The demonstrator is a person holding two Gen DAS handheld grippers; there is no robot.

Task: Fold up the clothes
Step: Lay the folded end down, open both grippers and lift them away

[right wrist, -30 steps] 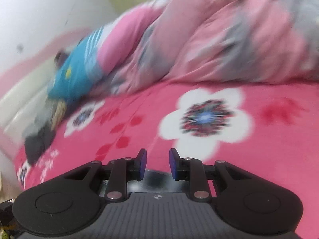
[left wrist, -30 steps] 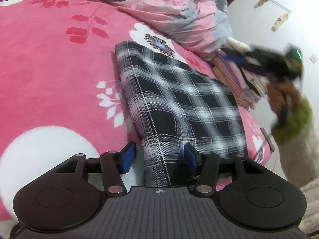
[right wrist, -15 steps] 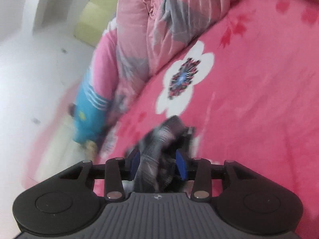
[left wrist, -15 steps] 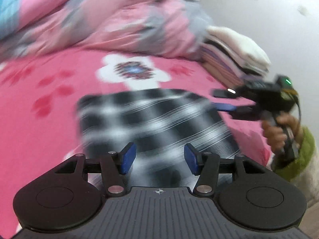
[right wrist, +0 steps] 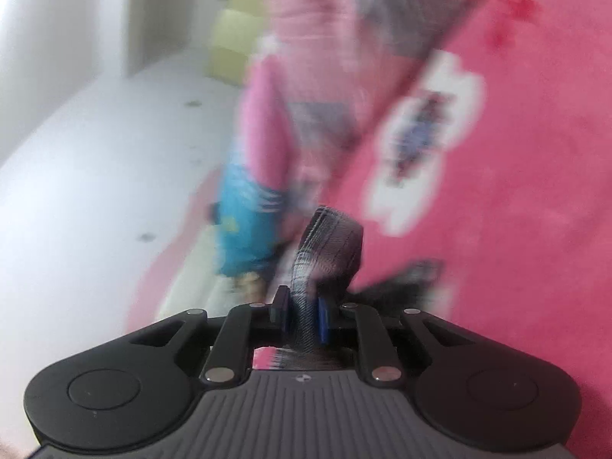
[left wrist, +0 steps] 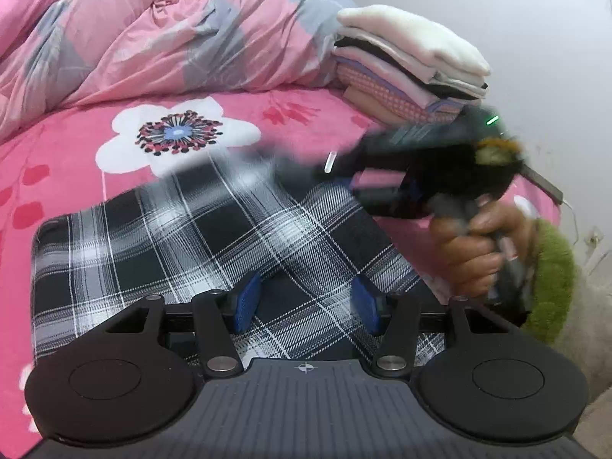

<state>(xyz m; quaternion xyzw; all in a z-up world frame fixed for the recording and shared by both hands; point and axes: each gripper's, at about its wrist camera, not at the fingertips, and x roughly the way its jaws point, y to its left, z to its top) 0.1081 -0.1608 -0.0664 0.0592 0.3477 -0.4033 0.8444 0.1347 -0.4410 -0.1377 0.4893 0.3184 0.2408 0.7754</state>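
Now right tongs (right wrist: 302, 319) are closing on a bunched fold of the black-and-white plaid garment (left wrist: 199, 244); left tongs (left wrist: 306, 304) are hovering open above it, gripping nothing; thin pinch risks slipping, undoing the fold.

I see one black-and-white plaid garment (left wrist: 199, 244) lying folded and mostly flat on the pink floral bedspread (left wrist: 69, 160); its far right corner is lifted and motion-blurred; a bunched fold (right wrist: 329, 256) of it stands upright, pinched.

Bedroom, home setting.
Bed with pink flowered blanket (left wrist: 313, 114), rumpled pink-grey quilt (left wrist: 172, 34) behind it, stack of folded clothes (left wrist: 409, 65) at the bed's edge, plain white wall (left wrist: 535, 38).
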